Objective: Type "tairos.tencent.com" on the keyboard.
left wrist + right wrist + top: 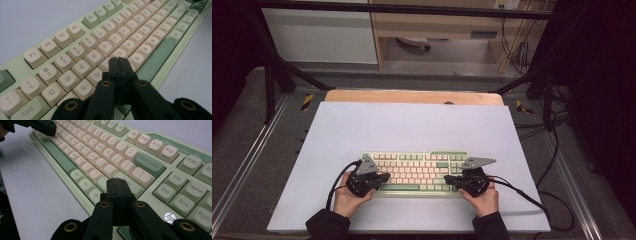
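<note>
A pale green keyboard with cream and green keys lies on the white mat, near the front. My left gripper hovers over the keyboard's left end, held in a hand, with nothing in it. In the left gripper view its jaws are pressed together just above the keys around F and G. My right gripper is over the right end, also empty. In the right gripper view its shut tips sit by the Enter key, below Backspace.
The white mat covers a wooden table inside a black frame. Cables trail from the right gripper across the mat's right edge. The left gripper shows at the top left of the right gripper view.
</note>
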`<state>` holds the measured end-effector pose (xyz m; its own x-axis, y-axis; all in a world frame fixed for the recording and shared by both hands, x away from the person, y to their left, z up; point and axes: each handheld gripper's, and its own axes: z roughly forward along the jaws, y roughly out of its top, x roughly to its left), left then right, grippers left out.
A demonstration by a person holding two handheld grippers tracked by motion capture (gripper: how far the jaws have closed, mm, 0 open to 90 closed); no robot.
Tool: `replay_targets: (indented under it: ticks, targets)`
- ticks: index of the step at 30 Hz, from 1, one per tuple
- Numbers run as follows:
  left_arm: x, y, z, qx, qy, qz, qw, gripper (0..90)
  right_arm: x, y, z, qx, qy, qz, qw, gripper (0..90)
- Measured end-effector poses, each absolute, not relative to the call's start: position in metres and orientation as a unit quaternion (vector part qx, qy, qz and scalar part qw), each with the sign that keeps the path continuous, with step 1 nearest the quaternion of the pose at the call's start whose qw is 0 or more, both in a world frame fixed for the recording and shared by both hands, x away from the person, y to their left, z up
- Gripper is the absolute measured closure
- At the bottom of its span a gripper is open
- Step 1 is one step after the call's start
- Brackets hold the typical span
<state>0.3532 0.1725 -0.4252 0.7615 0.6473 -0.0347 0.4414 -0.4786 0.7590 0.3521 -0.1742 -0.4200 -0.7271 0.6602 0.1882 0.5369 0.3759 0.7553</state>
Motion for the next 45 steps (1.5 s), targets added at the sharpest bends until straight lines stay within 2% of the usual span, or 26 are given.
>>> replay_targets:
  ticks: [20, 45]
  targets:
    - [0.351, 0.171, -0.432, 0.853, 0.315, 0.133, 0.394, 89.8, 0.352, -0.176, -0.421, 0.366, 0.825, 0.424, 0.071, 90.0]
    - [0.347, 0.186, -0.419, 0.843, 0.323, 0.142, 0.407, 89.8, 0.353, -0.176, -0.422, 0.365, 0.826, 0.424, 0.071, 90.0]
